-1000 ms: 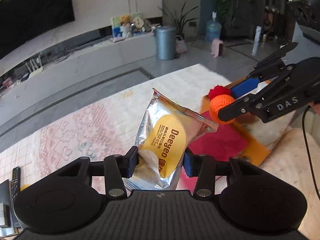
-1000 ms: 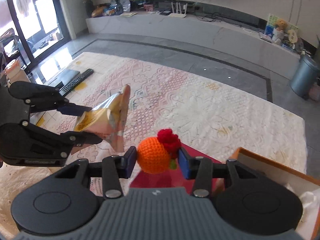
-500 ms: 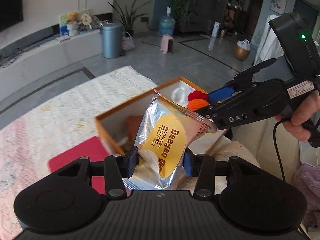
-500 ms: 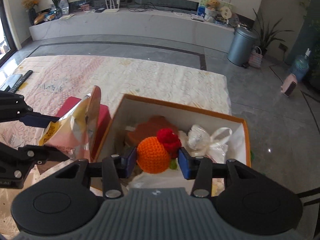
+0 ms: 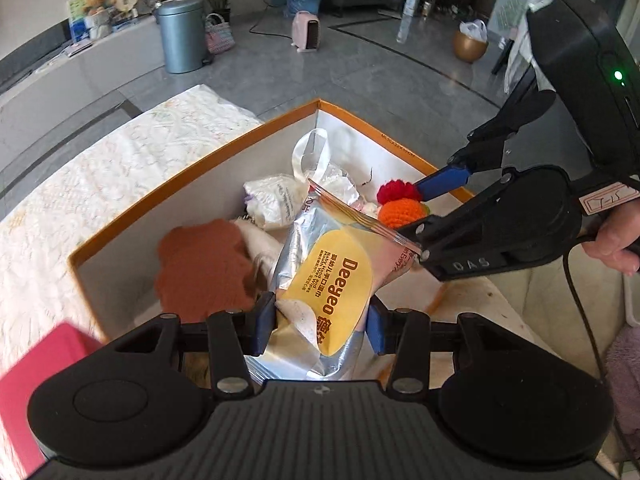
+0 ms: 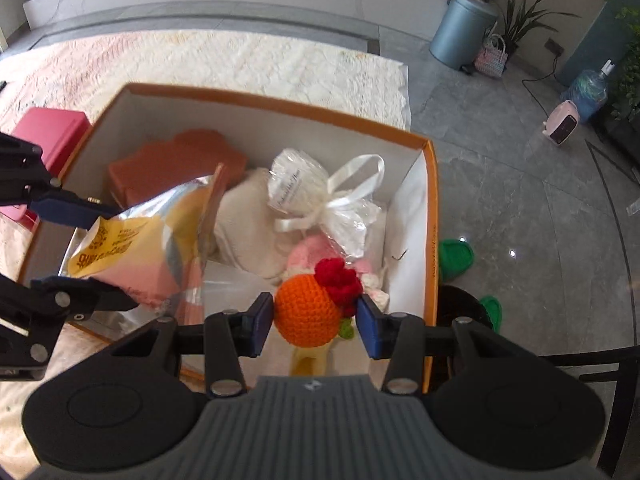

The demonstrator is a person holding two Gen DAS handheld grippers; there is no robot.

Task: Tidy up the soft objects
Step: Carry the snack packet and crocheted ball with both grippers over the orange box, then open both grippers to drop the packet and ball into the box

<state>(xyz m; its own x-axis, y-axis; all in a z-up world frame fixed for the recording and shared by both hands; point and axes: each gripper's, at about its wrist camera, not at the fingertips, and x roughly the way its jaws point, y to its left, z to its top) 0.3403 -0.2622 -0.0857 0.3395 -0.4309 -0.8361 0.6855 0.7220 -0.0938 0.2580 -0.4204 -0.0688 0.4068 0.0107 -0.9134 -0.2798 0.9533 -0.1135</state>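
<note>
Moved: both tools now hang over the orange-rimmed cardboard box (image 6: 430, 216), off the rug.
Left tool (image 5: 320, 320): pinching the silver-and-yellow wipes packet (image 5: 332, 280) above the box.
Right tool (image 6: 314, 320): clamped on the orange crocheted ball (image 6: 306, 312).
Next: release both inside, likely.

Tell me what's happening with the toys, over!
Left gripper shut on wipes pack. Right gripper shut on orange ball. Both over the box, already crowded.

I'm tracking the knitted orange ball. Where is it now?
In the right wrist view, the orange ball sits clamped in the right tool, over the near right part of the orange box.
</note>
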